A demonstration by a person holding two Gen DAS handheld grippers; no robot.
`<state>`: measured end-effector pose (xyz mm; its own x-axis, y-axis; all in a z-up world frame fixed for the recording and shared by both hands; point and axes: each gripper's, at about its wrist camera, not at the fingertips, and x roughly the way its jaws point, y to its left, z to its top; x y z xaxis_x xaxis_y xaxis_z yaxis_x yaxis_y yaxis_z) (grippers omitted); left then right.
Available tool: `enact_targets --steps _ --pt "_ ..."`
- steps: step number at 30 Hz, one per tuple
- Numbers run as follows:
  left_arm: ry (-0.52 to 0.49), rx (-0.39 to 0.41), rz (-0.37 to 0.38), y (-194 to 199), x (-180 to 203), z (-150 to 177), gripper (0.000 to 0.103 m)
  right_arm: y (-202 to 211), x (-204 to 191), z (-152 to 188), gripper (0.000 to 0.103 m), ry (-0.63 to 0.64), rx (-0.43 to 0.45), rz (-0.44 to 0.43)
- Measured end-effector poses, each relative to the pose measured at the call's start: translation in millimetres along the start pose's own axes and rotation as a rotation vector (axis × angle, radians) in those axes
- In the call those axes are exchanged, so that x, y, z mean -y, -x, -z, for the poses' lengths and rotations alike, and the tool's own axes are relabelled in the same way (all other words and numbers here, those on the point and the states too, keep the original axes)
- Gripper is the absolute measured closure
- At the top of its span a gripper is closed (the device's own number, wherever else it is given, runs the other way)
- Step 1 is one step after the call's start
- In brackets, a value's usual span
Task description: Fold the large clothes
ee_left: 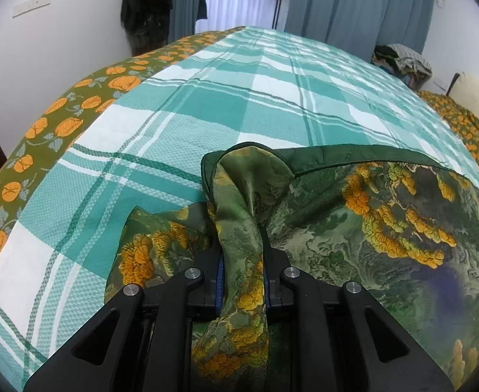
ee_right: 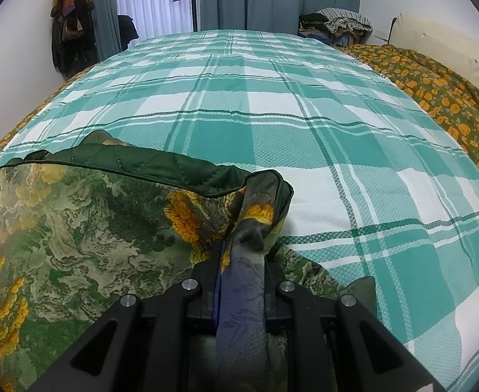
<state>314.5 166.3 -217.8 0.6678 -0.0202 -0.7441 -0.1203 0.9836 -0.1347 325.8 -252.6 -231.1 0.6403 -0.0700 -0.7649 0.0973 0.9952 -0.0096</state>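
Observation:
A large green garment with orange floral print and a dark green quilted lining lies over the near part of the bed, in the left wrist view [ee_left: 354, 215] and the right wrist view [ee_right: 86, 225]. My left gripper [ee_left: 241, 254] is shut on a bunched left corner of the garment. My right gripper [ee_right: 242, 254] is shut on a bunched right corner of it. The cloth spans between the two grippers, with the quilted lining edge [ee_right: 161, 166] turned up along the far side.
The bed carries a teal and white plaid cover [ee_right: 272, 104]. An olive blanket with orange flowers runs along the left edge [ee_left: 59, 124] and lies at the right [ee_right: 442, 98]. A pile of clothes [ee_right: 337, 23] sits at the far right. Curtains and hanging clothes stand behind.

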Motion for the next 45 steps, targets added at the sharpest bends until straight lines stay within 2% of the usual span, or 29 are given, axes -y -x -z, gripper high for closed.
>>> enact_targets --steps 6,11,14,16,18,19,20,21,22,24,27,31,35,37,39,42,45 --pt "-0.006 -0.002 -0.007 0 1 0 0.085 -1 1 0 0.085 -0.008 0.002 -0.007" --pt "-0.039 -0.012 -0.050 4 7 -1 0.082 1 1 0 0.085 -0.006 0.009 -0.002" --pt "-0.077 -0.028 -0.108 10 11 -4 0.068 6 1 0 0.083 -0.006 0.005 0.003" --pt "-0.082 -0.044 -0.157 20 11 -9 0.037 9 2 -3 0.083 -0.008 -0.016 -0.001" --pt "-0.048 -0.042 -0.177 40 5 -11 0.022 19 4 -7 0.082 0.004 -0.025 0.014" --pt "-0.025 -0.039 -0.159 51 1 -10 0.021 25 4 -8 0.077 0.006 -0.017 0.024" --pt "-0.006 -0.039 -0.133 62 -3 -8 0.021 36 6 -10 0.060 0.006 -0.002 0.038" --pt "0.008 -0.041 -0.111 72 -5 -5 0.021 46 7 -10 0.049 0.003 0.017 0.040" --pt "0.016 -0.037 -0.090 88 -7 -1 0.020 63 11 -10 0.034 -0.009 0.056 0.031" --pt "0.000 -0.011 -0.084 115 -7 7 0.016 91 14 -7 0.032 -0.011 0.118 0.010" --pt "-0.040 0.035 -0.091 147 2 16 0.010 127 11 4 0.032 0.024 0.149 -0.036" --pt "-0.059 0.035 -0.060 165 22 25 0.010 165 -5 35 0.032 0.061 0.165 -0.177" --pt "-0.090 0.001 -0.005 166 53 31 0.010 170 -25 67 0.029 0.143 0.158 -0.317" --pt "-0.123 -0.018 0.025 167 74 32 0.010 158 -31 79 0.029 0.177 0.125 -0.295" --pt "-0.157 -0.020 0.046 167 92 31 0.010 139 -33 89 0.029 0.181 0.056 -0.246" --pt "-0.214 -0.026 0.089 163 123 27 0.008 133 -28 94 0.029 0.142 0.064 -0.269" --pt "-0.255 -0.048 0.119 149 149 22 0.008 129 -32 94 0.028 0.147 0.066 -0.257"
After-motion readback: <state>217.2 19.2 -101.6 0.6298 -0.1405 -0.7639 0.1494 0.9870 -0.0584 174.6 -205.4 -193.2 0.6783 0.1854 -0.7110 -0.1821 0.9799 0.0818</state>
